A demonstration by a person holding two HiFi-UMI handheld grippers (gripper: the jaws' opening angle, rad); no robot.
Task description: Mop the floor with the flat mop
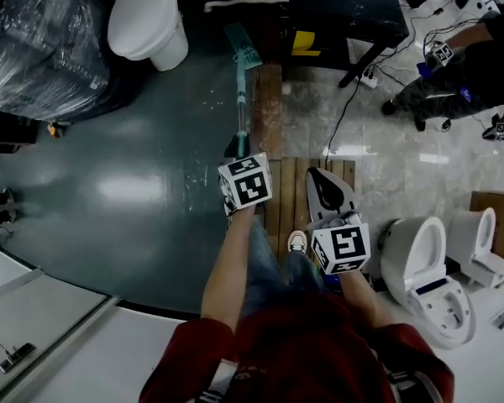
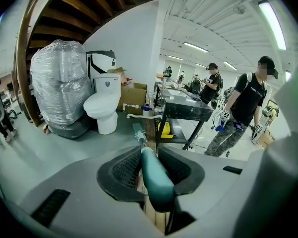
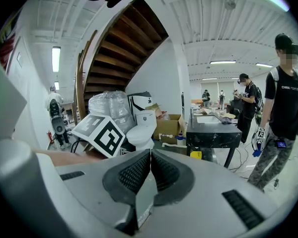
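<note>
Head view: left gripper [image 1: 238, 147] is out front over the dark floor [image 1: 134, 191], on the flat mop [image 1: 240, 99]. The mop head [image 1: 243, 46] lies on the floor just beside the left edge of the black bench [image 1: 344, 11]. The right gripper [image 1: 319, 179] is apart from the mop.

Left gripper view: jaws clamped on the teal handle [image 2: 156, 177].

Right gripper view: jaws pressed together, nothing between them.

Hidden ends, cropped edges

From the head view, the near end of the teal long-handled flat mop [image 1: 240, 99] is hidden beneath the left gripper [image 1: 238, 149]; the grey bundle wrapped in clear plastic [image 1: 34, 40] runs off the top and left edges, and the white ceramic toilet [image 1: 147, 19] beside it is cropped by the top edge.
</note>
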